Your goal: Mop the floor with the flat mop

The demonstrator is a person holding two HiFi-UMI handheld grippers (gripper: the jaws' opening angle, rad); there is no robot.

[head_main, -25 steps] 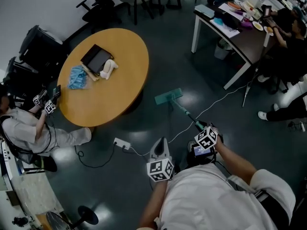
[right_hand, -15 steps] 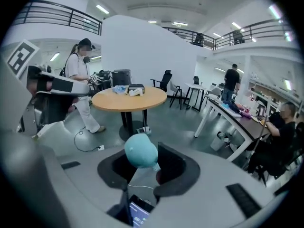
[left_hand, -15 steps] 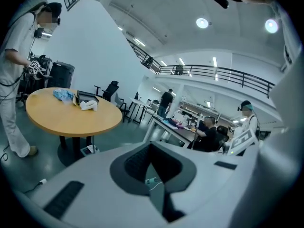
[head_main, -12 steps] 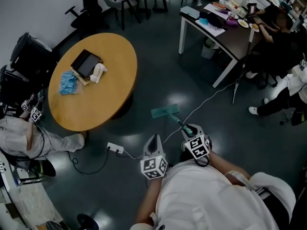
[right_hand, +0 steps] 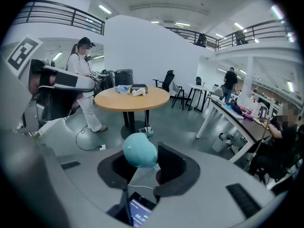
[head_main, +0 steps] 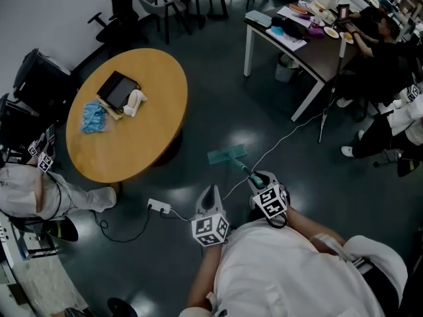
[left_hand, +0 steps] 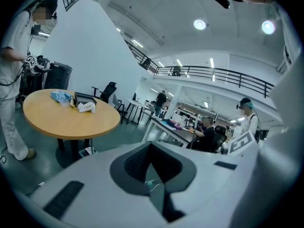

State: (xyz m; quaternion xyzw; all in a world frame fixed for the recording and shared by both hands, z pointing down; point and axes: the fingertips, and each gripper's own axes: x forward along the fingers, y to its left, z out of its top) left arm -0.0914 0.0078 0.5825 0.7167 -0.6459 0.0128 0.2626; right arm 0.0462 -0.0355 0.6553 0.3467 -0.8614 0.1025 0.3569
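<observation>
The person wears a white short-sleeved shirt (head_main: 277, 269). Just ahead of the shirt, the left gripper (head_main: 210, 195) and the right gripper (head_main: 262, 179) each have a light grey housing with a dark recess crossed by a thin wire. Each carries a cube (head_main: 210, 230) of black-and-white square markers. The right gripper also has a small lit screen (right_hand: 138, 216).

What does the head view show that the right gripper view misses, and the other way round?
Only the head view: the flat mop head lying flat on the dark floor, with the shaft running back toward the person. Only the right gripper view: the rounded teal end of the mop handle sitting between the jaws of the right hand-held gripper, and the balcony railing overhead. Both: the round wooden table and the long desk.
</observation>
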